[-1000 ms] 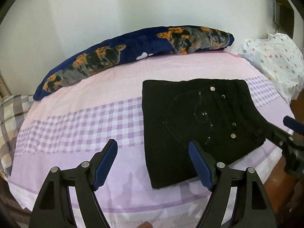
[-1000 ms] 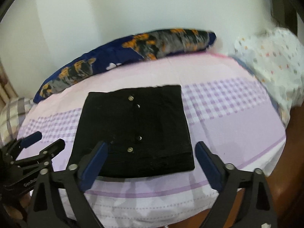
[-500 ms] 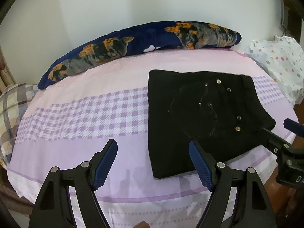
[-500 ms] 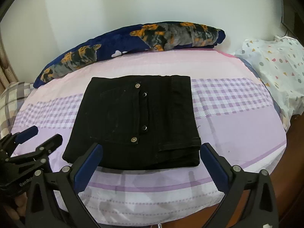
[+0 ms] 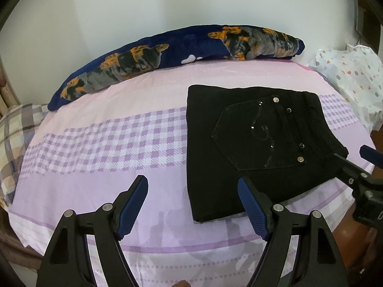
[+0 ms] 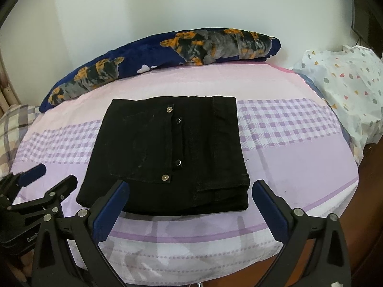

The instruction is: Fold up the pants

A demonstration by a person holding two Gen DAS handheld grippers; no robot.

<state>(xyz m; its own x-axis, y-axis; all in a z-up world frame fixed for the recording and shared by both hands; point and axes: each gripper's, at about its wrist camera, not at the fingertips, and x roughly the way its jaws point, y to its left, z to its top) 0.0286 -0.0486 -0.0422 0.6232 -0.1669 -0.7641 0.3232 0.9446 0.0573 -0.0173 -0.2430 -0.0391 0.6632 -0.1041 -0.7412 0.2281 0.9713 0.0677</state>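
Note:
The black pants (image 5: 253,148) lie folded into a thick rectangle on the pink and purple bed sheet (image 5: 107,143), back pocket with metal studs facing up. They also show in the right wrist view (image 6: 167,157). My left gripper (image 5: 192,205) is open and empty, held above the sheet near the pants' front left corner. My right gripper (image 6: 189,205) is open and empty, just in front of the pants' near edge. Each gripper shows at the other view's side: the right gripper (image 5: 359,165) and the left gripper (image 6: 47,179).
A long navy pillow (image 5: 177,57) with orange and grey print lies along the wall at the back. A white dotted bundle (image 6: 344,95) sits at the right. A plaid cloth (image 5: 14,138) is at the left. The bed's front edge (image 6: 191,263) is close below.
Both grippers have pulled back and up from the folded pants. The pants lie still.

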